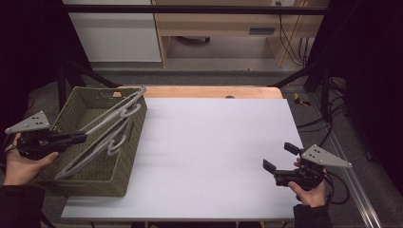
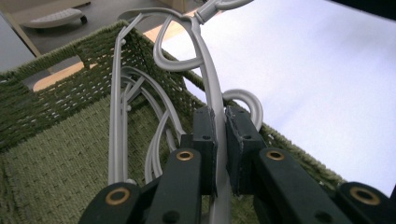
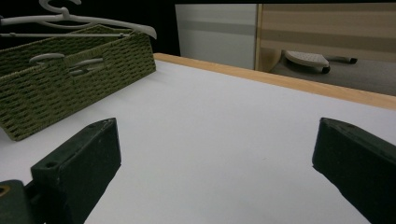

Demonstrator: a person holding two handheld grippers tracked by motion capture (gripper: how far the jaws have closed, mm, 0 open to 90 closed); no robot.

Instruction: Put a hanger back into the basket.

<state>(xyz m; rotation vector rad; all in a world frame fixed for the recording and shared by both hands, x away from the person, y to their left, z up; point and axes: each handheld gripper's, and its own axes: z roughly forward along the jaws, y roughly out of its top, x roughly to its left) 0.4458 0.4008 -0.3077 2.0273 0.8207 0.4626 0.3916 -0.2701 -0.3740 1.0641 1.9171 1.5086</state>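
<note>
A green woven basket (image 1: 124, 156) stands at the table's left and holds several grey plastic hangers. My left gripper (image 1: 81, 137) reaches in over its left rim and is shut on one grey hanger (image 1: 105, 119). In the left gripper view the pads (image 2: 205, 135) press the hanger's arm (image 2: 211, 79) from both sides, with the other hangers (image 2: 119, 135) lying against the basket wall (image 2: 60, 98). My right gripper (image 1: 278, 156) rests near the table's right front edge, open and holding nothing. Its jaws stand wide apart in the right gripper view, where the basket (image 3: 70, 88) and a hanger (image 3: 84, 21) show far off.
A white sheet (image 1: 214, 152) covers the tabletop, with a wooden edge (image 1: 214, 91) at the back. Cables (image 1: 332, 123) lie on the floor to the right. A cabinet (image 1: 114, 33) and a wooden desk (image 1: 228, 23) stand beyond the table.
</note>
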